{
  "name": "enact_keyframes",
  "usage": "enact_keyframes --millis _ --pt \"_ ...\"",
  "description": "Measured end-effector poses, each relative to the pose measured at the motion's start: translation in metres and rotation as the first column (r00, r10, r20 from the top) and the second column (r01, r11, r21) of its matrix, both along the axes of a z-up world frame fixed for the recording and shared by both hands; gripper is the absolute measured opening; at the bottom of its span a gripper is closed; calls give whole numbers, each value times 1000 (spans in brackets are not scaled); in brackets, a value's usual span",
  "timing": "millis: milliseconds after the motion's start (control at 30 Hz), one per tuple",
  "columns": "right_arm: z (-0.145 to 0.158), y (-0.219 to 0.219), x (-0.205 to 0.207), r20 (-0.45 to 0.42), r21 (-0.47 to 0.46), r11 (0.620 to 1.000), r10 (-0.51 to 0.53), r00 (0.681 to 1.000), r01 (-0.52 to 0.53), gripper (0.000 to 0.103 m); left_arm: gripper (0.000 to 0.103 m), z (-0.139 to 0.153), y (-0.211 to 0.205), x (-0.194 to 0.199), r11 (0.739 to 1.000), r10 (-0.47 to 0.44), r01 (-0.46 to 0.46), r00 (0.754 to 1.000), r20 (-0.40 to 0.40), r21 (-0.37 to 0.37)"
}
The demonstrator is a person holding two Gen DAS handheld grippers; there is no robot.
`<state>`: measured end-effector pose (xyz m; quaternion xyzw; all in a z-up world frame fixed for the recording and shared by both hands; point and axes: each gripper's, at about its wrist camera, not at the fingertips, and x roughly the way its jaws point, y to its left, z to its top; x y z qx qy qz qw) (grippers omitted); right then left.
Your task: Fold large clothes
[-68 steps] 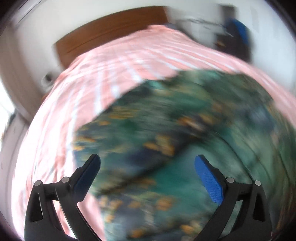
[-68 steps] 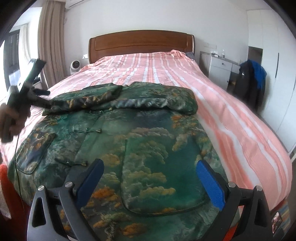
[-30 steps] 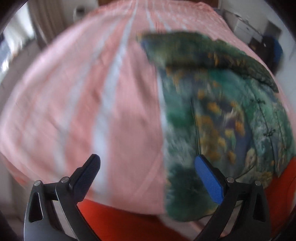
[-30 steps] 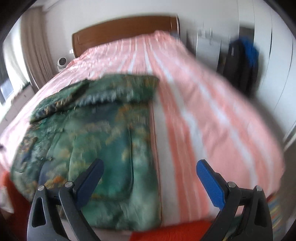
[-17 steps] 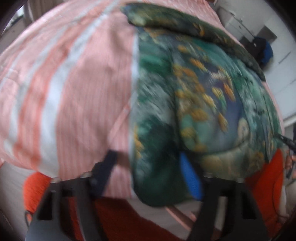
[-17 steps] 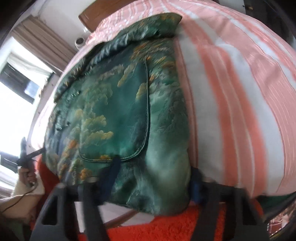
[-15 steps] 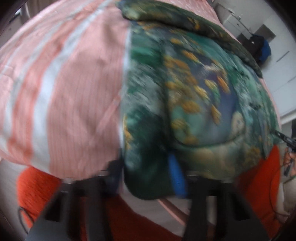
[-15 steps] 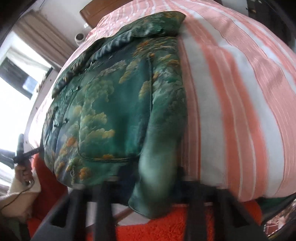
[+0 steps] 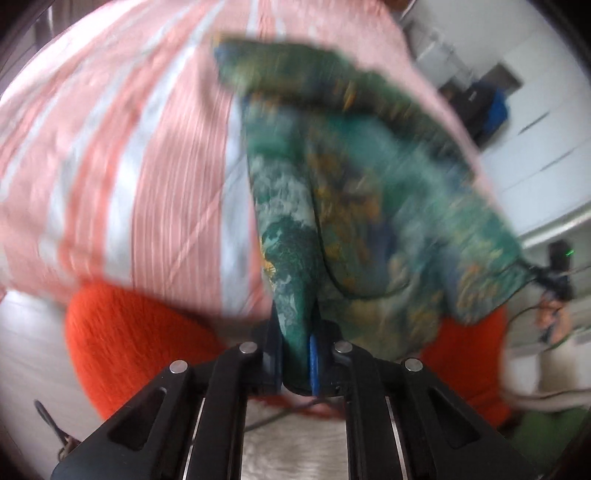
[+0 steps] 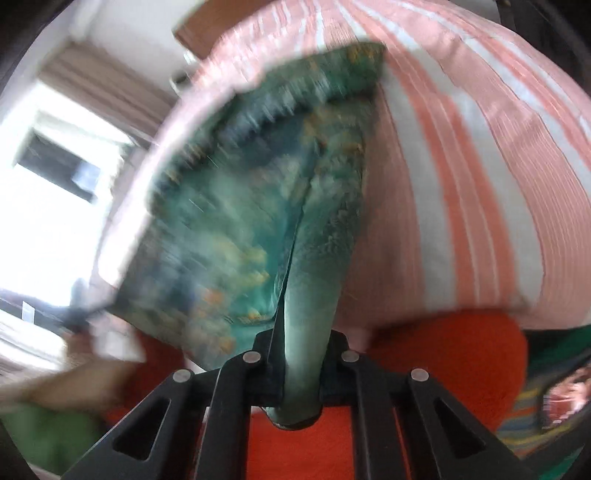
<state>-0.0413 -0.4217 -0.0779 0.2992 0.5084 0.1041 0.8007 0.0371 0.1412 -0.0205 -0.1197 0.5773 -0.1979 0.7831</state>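
We are holding the green patterned jacket (image 9: pixel 354 192) by its bottom hem, one corner in each gripper. The left gripper (image 9: pixel 297 354) is squeezed down onto a bunched fold of cloth, with only a sliver of its blue pad showing beside the fabric. The right gripper (image 10: pixel 301 369) is likewise pinched tight on the opposite corner, the cloth rising out of it in a thick roll. The rest of the jacket is lying on the striped bedspread (image 9: pixel 147 158), with its far end, the folded sleeves, toward the headboard (image 10: pixel 195 33), while the near hem is lifting off the foot of the bed above the orange rug (image 10: pixel 424 362). Both views are smeared, so we are judging that the hem is in motion.

To do this fold well, we are thinking about raising both corners together and at the same height, so the hem stays straight and taut between the grippers and no slack droops in the middle. We are carrying it up and forward toward the sleeves, letting the cloth roll over itself, not dragging the whole jacket up the bed. The fabric looks thick and padded, so it is likely to resist a sharp crease and may spring back; laying the hem down flat before letting go should help. The main risk is one corner slipping out of its pinch, or one side leading and skewing the fold.
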Motion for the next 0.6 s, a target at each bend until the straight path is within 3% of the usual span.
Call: enact_keyframes --millis 100,200,267,300,333,367,400,433,533,600 --pt "46 -20 33 133 72 997 -33 991 24 11 8 47 -7 46 999 -3 7 993 116 -32" --pt "80 -39 96 228 37 998 -64 972 57 10 8 87 -23 109 1000 28 -29 966 258 -3" --pt "90 -53 155 275 -3 994 -106 955 111 11 15 97 -38 166 996 86 -93 939 332 5" --pt "91 -55 175 293 -20 990 -129 947 141 12 26 96 -45 192 993 106 -115 937 334 7" --pt "90 -60 200 311 -25 984 -160 937 177 20 50 91 -54 218 991 108 -125 943 315 35" --pt "83 -65 226 311 -14 978 -192 931 207 48 65 83 -62 241 984 125 -156 947 298 83" --pt "76 -69 247 299 0 972 -223 928 234 69 83 78 -58 249 973 151 -194 943 297 123" --pt "68 -74 262 286 7 959 -272 919 282 101 91 75 -52 255 962 180 -232 935 306 144" --pt "63 -80 266 305 -6 936 -334 892 352 102 100 64 -25 245 969 209 -239 928 309 63" --pt "60 -80 266 295 -71 941 -296 908 330 102 100 45 -15 242 971 200 -230 931 304 65"
